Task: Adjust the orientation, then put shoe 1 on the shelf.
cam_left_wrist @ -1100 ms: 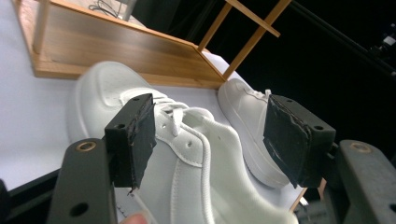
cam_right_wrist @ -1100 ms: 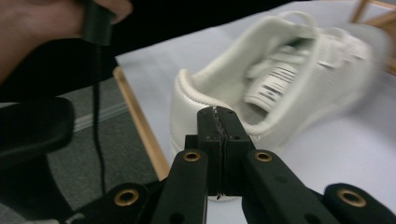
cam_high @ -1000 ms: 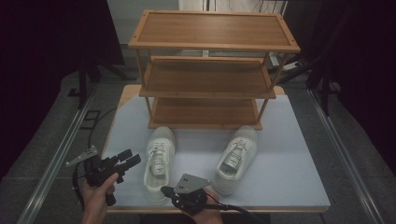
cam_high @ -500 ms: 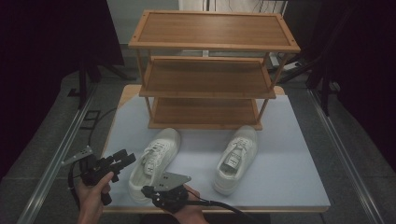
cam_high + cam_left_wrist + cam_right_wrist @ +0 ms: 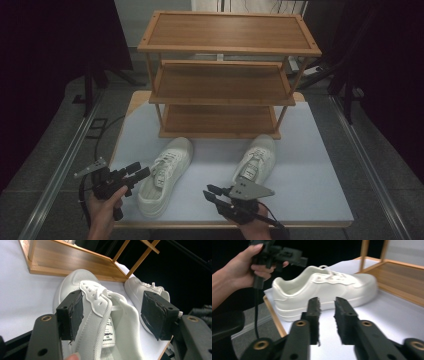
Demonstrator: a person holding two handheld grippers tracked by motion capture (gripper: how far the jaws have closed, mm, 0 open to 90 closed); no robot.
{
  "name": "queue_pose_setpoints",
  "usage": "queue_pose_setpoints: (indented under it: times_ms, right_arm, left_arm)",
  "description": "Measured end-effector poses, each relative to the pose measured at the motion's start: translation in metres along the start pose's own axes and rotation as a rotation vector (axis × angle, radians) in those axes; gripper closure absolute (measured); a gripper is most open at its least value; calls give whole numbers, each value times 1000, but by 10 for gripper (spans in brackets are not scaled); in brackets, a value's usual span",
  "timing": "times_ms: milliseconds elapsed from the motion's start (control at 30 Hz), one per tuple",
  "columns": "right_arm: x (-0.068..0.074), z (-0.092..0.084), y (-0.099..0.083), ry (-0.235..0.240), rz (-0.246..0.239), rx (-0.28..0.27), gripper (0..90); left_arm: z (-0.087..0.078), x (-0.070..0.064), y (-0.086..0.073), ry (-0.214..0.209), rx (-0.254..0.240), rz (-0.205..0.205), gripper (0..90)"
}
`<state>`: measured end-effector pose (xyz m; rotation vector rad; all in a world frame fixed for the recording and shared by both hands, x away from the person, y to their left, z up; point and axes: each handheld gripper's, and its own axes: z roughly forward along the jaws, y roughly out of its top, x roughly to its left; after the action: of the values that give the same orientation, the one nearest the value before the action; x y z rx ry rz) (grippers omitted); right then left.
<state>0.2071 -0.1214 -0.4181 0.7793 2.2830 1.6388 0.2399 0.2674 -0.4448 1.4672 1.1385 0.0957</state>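
On the counter, the left shoe lies between the hand-held grippers: left hand-held gripper released wide by its collar, right hand-held gripper apart, empty, jaws just opening. Its toe points toward the rack.

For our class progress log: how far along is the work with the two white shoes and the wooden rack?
Done: nothing shelved; the rack is bare. In hand: the left gripper straddles the left shoe, jaws open; the right gripper, jaws just opening, holds nothing. Left, seemingly: racking it and the right shoe.
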Motion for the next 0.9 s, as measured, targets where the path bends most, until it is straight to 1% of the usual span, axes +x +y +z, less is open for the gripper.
queue_pose_setpoints:
  times_ms: [67,100,133,200,233,267,300,333,367,400,467,533,567,633,700,733,767,833,867,900]
  right_arm:
    - [-7,-9,-4,-24,10,-19,674]
    - [-9,-11,-4,-31,8,-14,663]
    - [-9,-11,-4,-31,8,-14,663]
    - [-14,-16,-5,-49,1,-17,644]
    - [-18,-20,-6,-55,9,-20,618]
    - [-18,-20,-6,-55,9,-20,618]
    - [-22,-24,-6,-75,14,-26,600]
    - [-22,-24,-6,-75,14,-26,600]
    - [-26,-29,-7,-91,25,-30,592]
    - [-26,-29,-7,-91,25,-30,592]
    - [-31,-34,-9,-111,33,-30,586]
    - [-34,-37,-10,-122,46,-34,582]
    - [-38,-41,-11,-133,57,-38,575]
    - [-39,-42,-12,-135,60,-37,573]
    - [-41,-44,-13,-143,68,-37,567]
    - [-42,-44,-13,-144,69,-39,567]
    - [-42,-44,-13,-144,69,-39,567]
    - [-42,-44,-13,-144,74,-38,566]
    - [-42,-44,-14,-147,74,-37,564]
    - [-42,-44,-14,-147,74,-37,564]
  left_arm:
    - [2,-2,0,-6,5,13,341]
    - [2,-2,0,-6,5,13,339]
    - [3,-3,0,-6,6,20,339]
    - [4,-4,0,-6,7,33,337]
    - [4,-4,0,-6,7,37,337]
    - [5,-4,0,-5,10,38,337]
    - [6,-3,-2,-2,14,42,337]
    - [6,-3,-2,-2,14,42,338]
    - [7,-3,-3,6,12,45,340]
    - [9,-2,-4,11,16,50,340]
    - [11,0,-6,13,25,53,342]
    - [11,0,-6,17,22,61,343]
    - [13,0,-5,21,19,76,344]
    - [15,-1,-4,28,21,82,344]
    - [19,-1,-3,36,33,94,357]
    - [25,-1,-3,57,51,118,362]
    - [25,-1,-3,57,51,118,366]
    - [31,0,-3,68,76,134,366]
    - [37,2,-4,88,100,143,372]
    - [37,2,-4,88,100,143,376]
